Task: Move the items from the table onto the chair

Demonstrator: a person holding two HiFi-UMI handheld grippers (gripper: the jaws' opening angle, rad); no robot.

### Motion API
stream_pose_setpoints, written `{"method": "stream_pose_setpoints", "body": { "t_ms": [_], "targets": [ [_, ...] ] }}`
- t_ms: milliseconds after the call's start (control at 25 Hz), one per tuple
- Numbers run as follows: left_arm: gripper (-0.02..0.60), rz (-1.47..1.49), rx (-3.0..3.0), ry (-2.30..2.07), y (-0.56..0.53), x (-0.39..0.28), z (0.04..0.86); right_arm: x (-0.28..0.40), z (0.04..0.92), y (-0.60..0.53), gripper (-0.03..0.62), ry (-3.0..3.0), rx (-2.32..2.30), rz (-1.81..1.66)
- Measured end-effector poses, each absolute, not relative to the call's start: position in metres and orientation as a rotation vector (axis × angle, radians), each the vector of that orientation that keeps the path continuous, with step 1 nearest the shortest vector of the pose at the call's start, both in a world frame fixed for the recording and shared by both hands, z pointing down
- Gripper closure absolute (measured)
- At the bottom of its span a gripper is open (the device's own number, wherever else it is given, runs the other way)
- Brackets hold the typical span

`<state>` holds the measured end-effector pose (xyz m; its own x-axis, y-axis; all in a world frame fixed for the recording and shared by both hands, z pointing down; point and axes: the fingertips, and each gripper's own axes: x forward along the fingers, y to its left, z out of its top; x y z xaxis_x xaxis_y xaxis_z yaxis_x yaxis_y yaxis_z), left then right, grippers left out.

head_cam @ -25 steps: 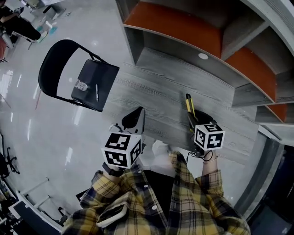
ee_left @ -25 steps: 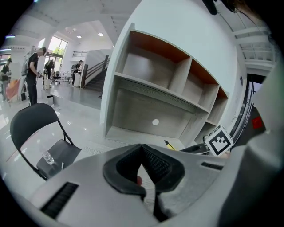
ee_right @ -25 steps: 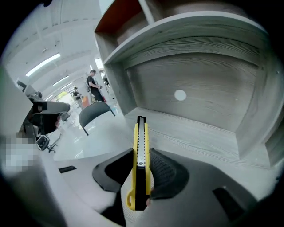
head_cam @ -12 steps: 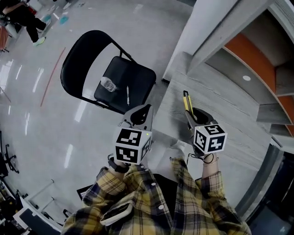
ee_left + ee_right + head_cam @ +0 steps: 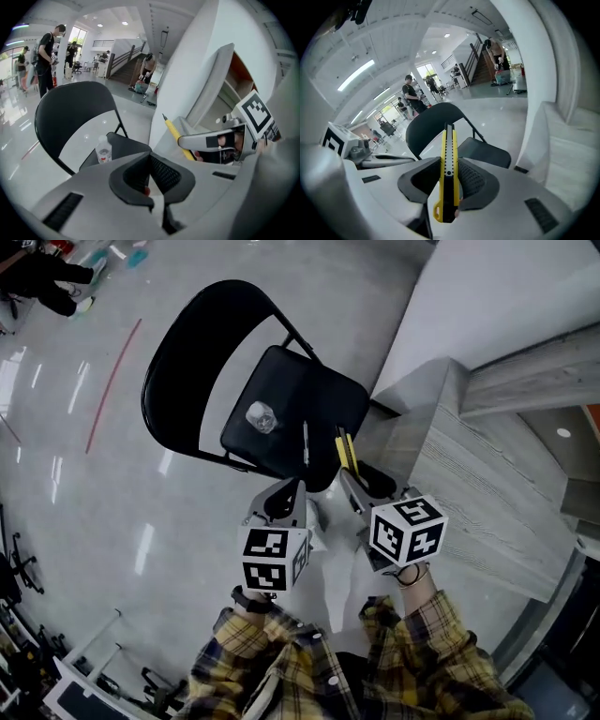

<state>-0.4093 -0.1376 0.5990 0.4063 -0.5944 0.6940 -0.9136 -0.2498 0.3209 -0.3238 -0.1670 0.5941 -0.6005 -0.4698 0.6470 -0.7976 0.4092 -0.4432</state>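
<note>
The black folding chair (image 5: 281, 381) stands on the shiny floor, left of the grey wooden table (image 5: 487, 484). On its seat lie a clear water bottle (image 5: 262, 416) and a pen (image 5: 306, 442). My right gripper (image 5: 361, 479) is shut on a yellow utility knife (image 5: 345, 448), whose tip reaches over the seat's near right edge. In the right gripper view the knife (image 5: 449, 168) stands upright between the pads, with the chair (image 5: 436, 126) behind it. My left gripper (image 5: 286, 498) is shut and holds nothing, just short of the seat's near edge. The left gripper view shows the bottle (image 5: 103, 149) and the knife (image 5: 176, 136).
A white pillar (image 5: 469, 306) rises behind the table's end, close to the chair's right side. Several people (image 5: 49, 51) stand far off in the hall. A red line (image 5: 112, 381) runs across the floor left of the chair.
The view has swung from the table to the chair. Both grippers have travelled left off the table toward the seat, the right one carrying the knife, which now overlaps the seat edge.
</note>
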Motion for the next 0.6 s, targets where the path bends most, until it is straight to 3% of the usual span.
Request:
{"method": "stream_pose_setpoints", "body": {
  "t_ms": [200,600],
  "targets": [
    [0.578,0.634,1.863,-1.272,-0.129,-0.452,0.661,-0.376,0.669,-0.185,0.468,-2.182,1.116,1.173],
    [0.578,0.625,1.755,-1.251,-0.139,-0.464,0.763,-0.365,0.841,-0.213,0.468,-1.864,1.3,1.205]
  ]
}}
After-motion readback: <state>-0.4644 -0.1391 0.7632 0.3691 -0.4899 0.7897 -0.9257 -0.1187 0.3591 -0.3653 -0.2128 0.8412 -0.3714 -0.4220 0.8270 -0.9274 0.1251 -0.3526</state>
